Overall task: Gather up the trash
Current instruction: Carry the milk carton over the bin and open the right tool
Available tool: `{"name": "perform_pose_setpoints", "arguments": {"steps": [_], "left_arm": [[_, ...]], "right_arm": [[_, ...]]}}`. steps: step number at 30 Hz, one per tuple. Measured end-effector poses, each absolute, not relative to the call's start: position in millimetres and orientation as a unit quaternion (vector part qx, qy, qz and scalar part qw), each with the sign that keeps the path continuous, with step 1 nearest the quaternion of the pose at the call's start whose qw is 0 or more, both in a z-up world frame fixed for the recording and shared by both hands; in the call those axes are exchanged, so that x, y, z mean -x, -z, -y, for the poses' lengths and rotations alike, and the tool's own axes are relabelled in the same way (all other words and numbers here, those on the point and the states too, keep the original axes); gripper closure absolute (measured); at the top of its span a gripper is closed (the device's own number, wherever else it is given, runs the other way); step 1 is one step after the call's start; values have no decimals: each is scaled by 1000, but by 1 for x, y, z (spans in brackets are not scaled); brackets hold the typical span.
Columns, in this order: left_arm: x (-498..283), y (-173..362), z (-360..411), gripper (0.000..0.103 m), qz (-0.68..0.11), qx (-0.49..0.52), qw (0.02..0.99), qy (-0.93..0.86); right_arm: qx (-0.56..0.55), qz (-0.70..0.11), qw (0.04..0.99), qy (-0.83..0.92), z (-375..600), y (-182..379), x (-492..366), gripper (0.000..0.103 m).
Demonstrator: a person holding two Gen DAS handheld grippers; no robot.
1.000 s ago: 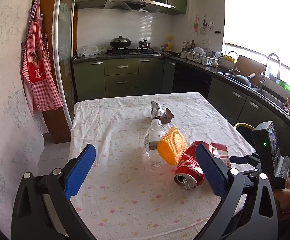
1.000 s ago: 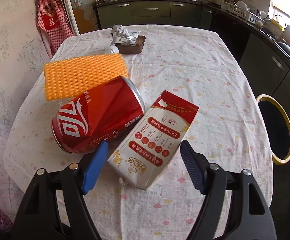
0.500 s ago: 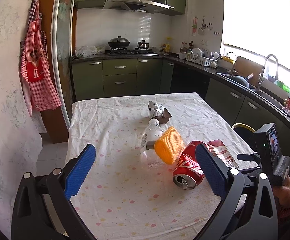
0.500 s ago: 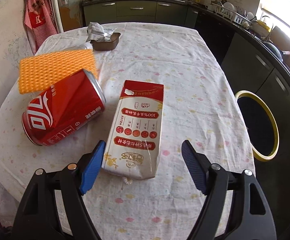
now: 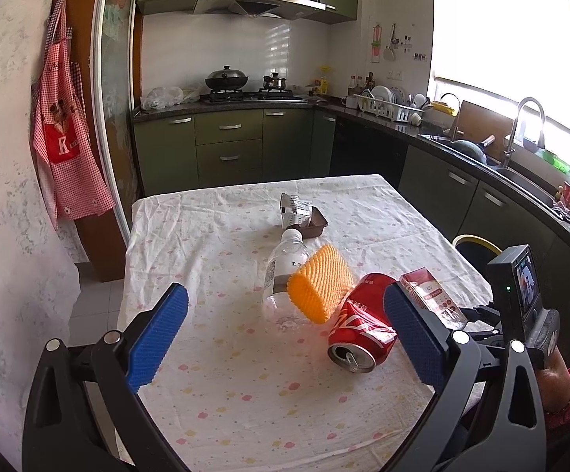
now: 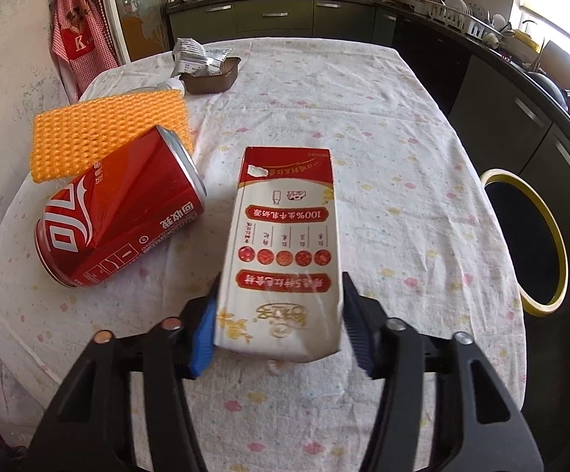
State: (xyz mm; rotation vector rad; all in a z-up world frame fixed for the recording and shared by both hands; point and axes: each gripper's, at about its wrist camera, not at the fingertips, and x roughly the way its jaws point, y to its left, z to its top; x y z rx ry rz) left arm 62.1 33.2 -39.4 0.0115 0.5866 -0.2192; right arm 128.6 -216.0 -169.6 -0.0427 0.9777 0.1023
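Observation:
My right gripper [image 6: 279,328] has closed its blue pads on the near end of a red and white milk carton [image 6: 285,236] lying on the table. The carton also shows in the left wrist view [image 5: 430,297]. Left of it lie a red cola can [image 6: 120,208], an orange foam net [image 6: 108,133] and a clear plastic bottle [image 5: 285,279]. A brown tray with a crumpled silver wrapper [image 6: 206,67] sits farther back. My left gripper [image 5: 285,338] is open and empty above the table's near side.
The table wears a white flowered cloth [image 6: 383,157]. A black bin with a yellow rim [image 6: 528,236] stands on the floor to the right. Green cabinets and a sink counter [image 5: 481,165] line the back and right. A red apron [image 5: 65,145] hangs at left.
My right gripper moved forward around the carton and closed on its near end. The left gripper pulled back slightly and stayed open.

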Motion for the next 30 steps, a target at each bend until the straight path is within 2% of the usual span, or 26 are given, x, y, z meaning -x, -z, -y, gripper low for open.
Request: {"name": "perform_pose_setpoints", "arguments": {"steps": [16,30], "left_arm": [[-62,35,-19,5,-288,-18,951,111],[-57,23,6,5,-279,-30,952,125]], "right_arm": [[30,-442,895,-59,227,142,-109,54],[-4,-408,913,-23,285,121,-90,54]]}}
